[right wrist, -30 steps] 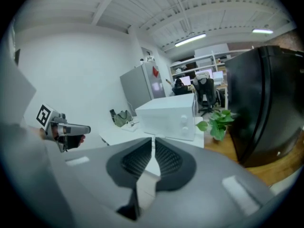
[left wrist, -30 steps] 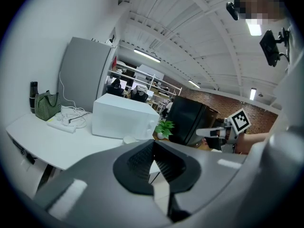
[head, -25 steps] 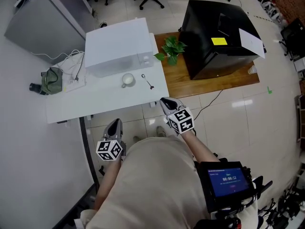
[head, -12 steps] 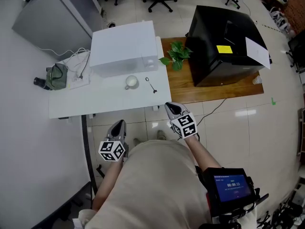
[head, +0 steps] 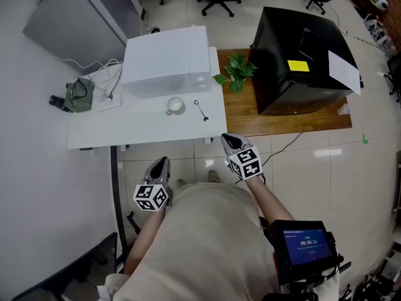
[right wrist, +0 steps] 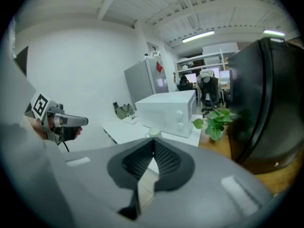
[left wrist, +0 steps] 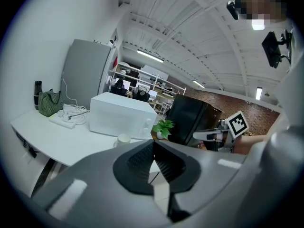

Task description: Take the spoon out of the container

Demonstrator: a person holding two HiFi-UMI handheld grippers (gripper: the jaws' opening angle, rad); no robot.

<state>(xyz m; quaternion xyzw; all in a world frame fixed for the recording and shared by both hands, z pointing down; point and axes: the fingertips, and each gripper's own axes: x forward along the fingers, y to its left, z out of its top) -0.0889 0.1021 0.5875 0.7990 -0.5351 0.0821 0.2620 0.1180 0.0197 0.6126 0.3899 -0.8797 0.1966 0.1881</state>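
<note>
Table: a white rectangular tabletop (head: 119,130) stands in front of the person and carries everything listed from the oven down to the spoon, except the plant.
Cabinet: a large black box-shaped cabinet (head: 301,55) stands on a low brown wooden platform (head: 294,119) just right of the table.
Oven: a white box-shaped microwave oven (head: 166,58) sits at the far side of the table.
Plant: a small green leafy potted plant (head: 237,72) stands on the platform, between oven and cabinet.
Bag: a small green fabric pouch (head: 80,94) lies at the table's left end, beside a tangle of white cable (head: 108,80).
Left gripper: the grey two-jaw left gripper (head: 161,162) is held short of the table's near edge; its ribbed jaws meet at the tip, with nothing between them.
Right gripper: the grey two-jaw right gripper (head: 226,137) is held just off the table's near right corner; its jaws are pressed together and empty.
Container: a small white ceramic mug (head: 175,106) stands upright in front of the oven.
Spoon: a thin silver metal spoon (head: 201,110) lies flat on the table just right of the mug, outside it, apart from both grippers.
</note>
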